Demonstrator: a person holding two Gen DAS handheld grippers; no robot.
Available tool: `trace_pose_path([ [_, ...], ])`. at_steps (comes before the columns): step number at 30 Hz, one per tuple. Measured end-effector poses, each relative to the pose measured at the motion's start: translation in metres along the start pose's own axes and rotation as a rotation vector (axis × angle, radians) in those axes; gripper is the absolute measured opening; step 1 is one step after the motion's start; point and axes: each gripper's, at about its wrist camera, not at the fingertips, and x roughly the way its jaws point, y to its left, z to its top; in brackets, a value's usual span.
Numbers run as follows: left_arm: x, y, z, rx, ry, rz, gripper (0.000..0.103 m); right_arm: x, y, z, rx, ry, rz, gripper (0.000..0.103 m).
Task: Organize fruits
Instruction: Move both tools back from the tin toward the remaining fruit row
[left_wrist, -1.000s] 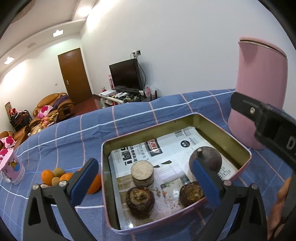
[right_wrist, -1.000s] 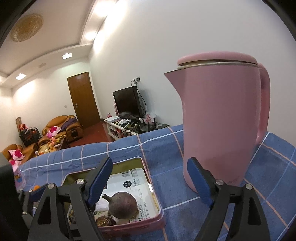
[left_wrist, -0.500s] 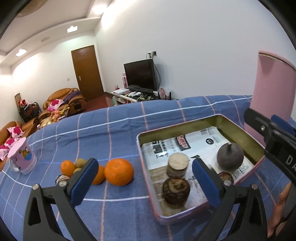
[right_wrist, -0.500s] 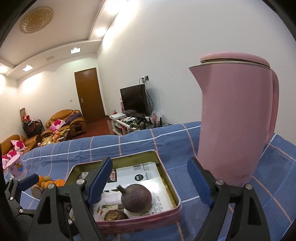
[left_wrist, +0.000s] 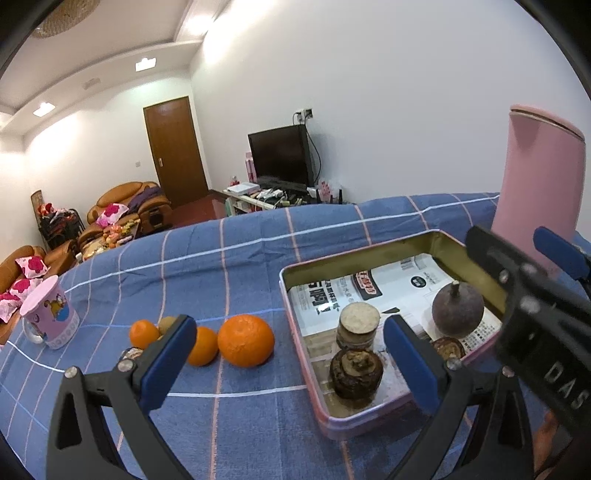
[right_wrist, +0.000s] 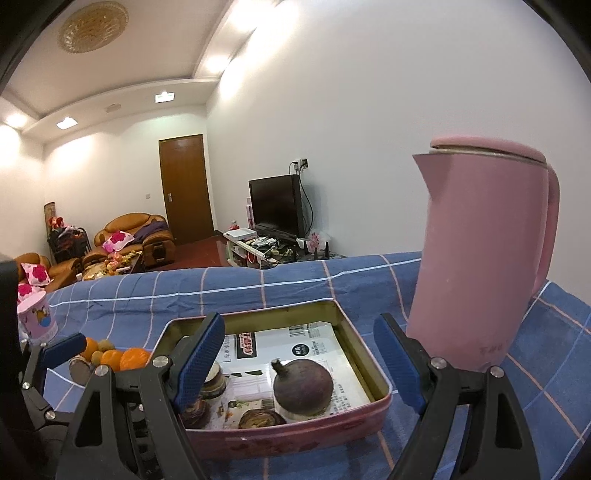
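Observation:
My left gripper (left_wrist: 288, 328) is open above the blue checked cloth, with a big orange (left_wrist: 245, 339) lying between its fingers, untouched. Two smaller oranges (left_wrist: 201, 345) and a kiwi (left_wrist: 167, 323) sit just left of it. A pink tin (left_wrist: 369, 254) lined with printed paper holds a dark purple round fruit (left_wrist: 458, 310), a pale round stack (left_wrist: 359, 325) and a dark brown lump (left_wrist: 356, 373). My right gripper (right_wrist: 297, 332) hangs open over the near side of the tin (right_wrist: 362, 343), holding nothing. The purple fruit (right_wrist: 303, 382) lies below it.
A tall pink kettle (right_wrist: 480, 258) stands right of the tin, close to my right finger. A pink cup (left_wrist: 50, 317) sits at the cloth's far left. The table edge runs behind the tin; beyond it are sofas, a door and a television.
Both views have swung left. The tin slid right in the left wrist view and the oranges came between its fingers. The kettle moved right in the right wrist view. Both grippers stayed open.

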Motion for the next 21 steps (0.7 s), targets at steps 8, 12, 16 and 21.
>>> trace_pose_path([
  [8,-0.002,0.016,-0.003,-0.002,0.012,-0.006,0.103,-0.007,0.019,-0.004,-0.073,-0.017,-0.002,0.084],
  [12,0.001,0.030,-0.006,-0.003,0.028,0.019,0.103,-0.005,0.026,-0.006,-0.065,-0.003,0.009,0.084],
  [16,0.006,0.053,-0.009,-0.027,0.057,0.046,0.103,-0.001,0.034,-0.007,-0.071,0.013,0.033,0.084],
  [21,0.014,0.084,-0.015,-0.055,0.101,0.065,0.103,0.000,0.051,-0.010,-0.091,0.023,0.068,0.084],
])
